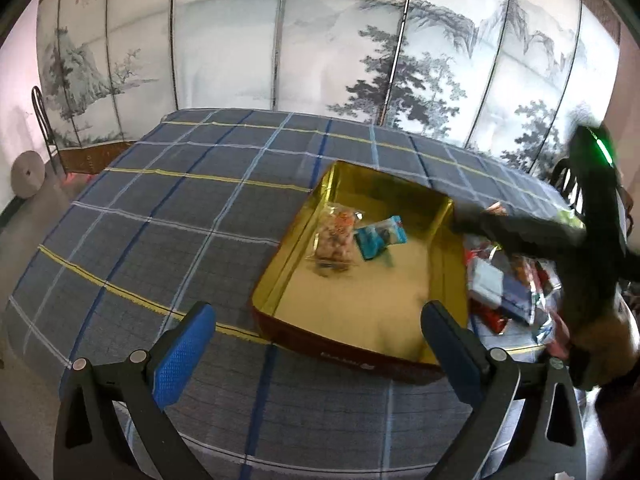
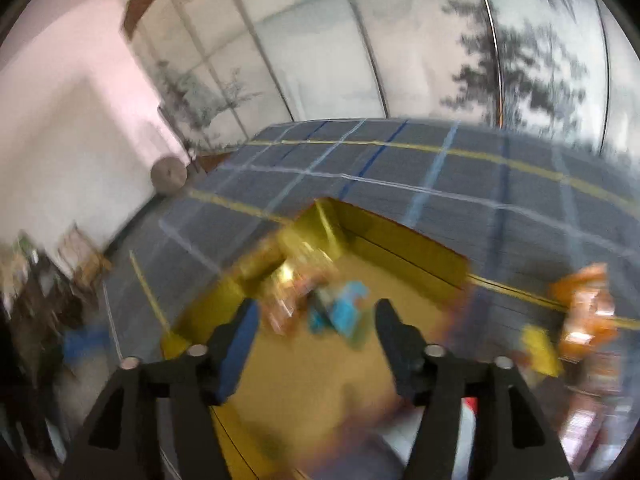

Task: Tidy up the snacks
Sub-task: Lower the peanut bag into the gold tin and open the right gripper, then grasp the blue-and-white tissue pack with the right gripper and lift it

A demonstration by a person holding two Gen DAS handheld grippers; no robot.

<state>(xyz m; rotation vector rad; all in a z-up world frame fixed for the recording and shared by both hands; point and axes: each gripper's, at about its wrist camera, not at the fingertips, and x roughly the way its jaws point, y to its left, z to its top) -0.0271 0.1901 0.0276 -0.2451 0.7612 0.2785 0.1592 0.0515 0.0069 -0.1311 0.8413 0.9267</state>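
A counter (image 1: pixel 168 208) covered with a blue-grey checked cloth is seen from both wrist views. On it an open tin (image 1: pixel 280 276) with a gold inside is placed, its near wall dark red. Two snack packets are lying inside the tin, toward its far end: a clear packet of pale round snacks (image 1: pixel 335 236) and, touching it on the right, a blue-and-white packet (image 1: pixel 379 236). Just beside the tin, on its right, a loose pile of mixed snack packets (image 1: pixel 504 288) is spread on the cloth.

The left hand-held gripper (image 1: pixel 320 332) is held over the near edge of the tin with its jaws spread wide and nothing between them. The right hand-held gripper (image 2: pixel 316 336) is seen over the tin in its own, heavily blurred view; its jaws are parted, no packet is pinched, and the blue-and-white packet (image 2: pixel 340 312) is seen beyond the tips, lying in the tin. In the left wrist view the same right hand-held gripper (image 1: pixel 470 220) is seen reaching across the tin's right wall, blurred.

An orange packet (image 2: pixel 584 304) is seen on the cloth to the right of the tin. A folding screen (image 1: pixel 320 40) painted with pines is standing behind the counter.
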